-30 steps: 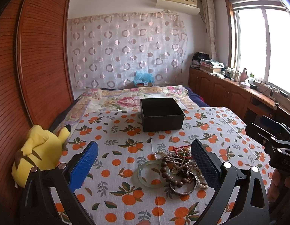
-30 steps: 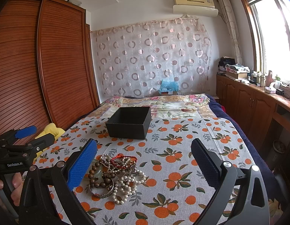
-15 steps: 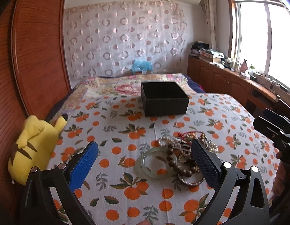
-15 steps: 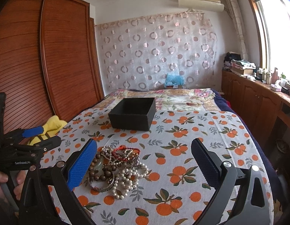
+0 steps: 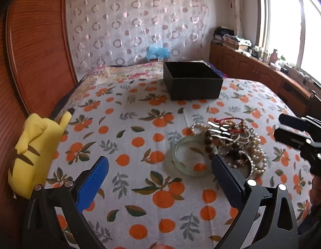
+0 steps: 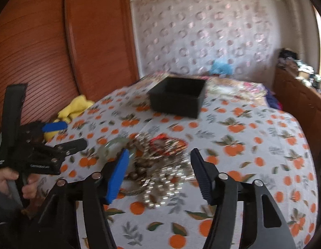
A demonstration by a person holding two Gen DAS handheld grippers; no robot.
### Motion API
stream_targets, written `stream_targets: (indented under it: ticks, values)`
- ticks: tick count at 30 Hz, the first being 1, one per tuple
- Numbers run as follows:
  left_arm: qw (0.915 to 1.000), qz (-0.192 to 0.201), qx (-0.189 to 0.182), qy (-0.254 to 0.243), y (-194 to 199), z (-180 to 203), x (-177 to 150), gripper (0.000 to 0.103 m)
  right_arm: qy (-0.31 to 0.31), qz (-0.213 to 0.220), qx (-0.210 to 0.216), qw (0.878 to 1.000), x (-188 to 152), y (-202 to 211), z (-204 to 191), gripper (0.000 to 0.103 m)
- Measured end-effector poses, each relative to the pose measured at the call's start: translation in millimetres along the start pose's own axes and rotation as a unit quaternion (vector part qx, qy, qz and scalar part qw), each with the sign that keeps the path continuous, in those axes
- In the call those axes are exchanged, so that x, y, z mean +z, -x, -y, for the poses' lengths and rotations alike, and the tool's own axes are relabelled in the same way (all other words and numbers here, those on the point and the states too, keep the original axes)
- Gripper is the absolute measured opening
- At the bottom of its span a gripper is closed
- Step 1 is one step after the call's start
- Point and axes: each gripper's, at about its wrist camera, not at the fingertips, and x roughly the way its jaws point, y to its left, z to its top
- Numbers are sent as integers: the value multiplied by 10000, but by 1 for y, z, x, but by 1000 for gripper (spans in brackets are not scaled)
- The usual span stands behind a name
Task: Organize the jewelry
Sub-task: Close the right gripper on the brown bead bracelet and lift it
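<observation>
A tangled pile of jewelry (image 5: 231, 143) lies on the orange-print bedspread: pearl strands, brown wooden beads, a red cord and a pale green bangle (image 5: 188, 158) on its left side. An open black box (image 5: 191, 83) stands farther back. My left gripper (image 5: 159, 178) is open and empty, just in front of the bangle. My right gripper (image 6: 158, 176) is open and empty, its fingers on either side of the near part of the pile (image 6: 160, 166). The box also shows in the right wrist view (image 6: 177, 99), which is blurred.
A yellow plush toy (image 5: 36, 145) lies at the bed's left edge against the wooden wardrobe (image 5: 36, 51). Wooden cabinets (image 5: 264, 74) with clutter run under the window on the right. The right gripper also shows in the left wrist view (image 5: 301, 137).
Both grippers have moved forward and down toward the jewelry pile. The right gripper has swung left over the pile. Both stay open.
</observation>
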Motion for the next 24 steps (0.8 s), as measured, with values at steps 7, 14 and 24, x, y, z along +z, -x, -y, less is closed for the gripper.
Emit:
stream_targets:
  ticks: [7, 14, 24]
  values:
    - [9999, -51, 48, 106, 0, -15, -6, 95, 260, -546, 575, 9965, -1, -39, -25, 42]
    - [9996, -103, 107, 233, -2, -29, -10, 95, 477, -954, 873, 9905, 5, -72, -47, 36]
    - [9995, -171, 50, 253, -6, -29, -14, 95, 607, -1231, 732, 9878, 5, -86, -44, 15]
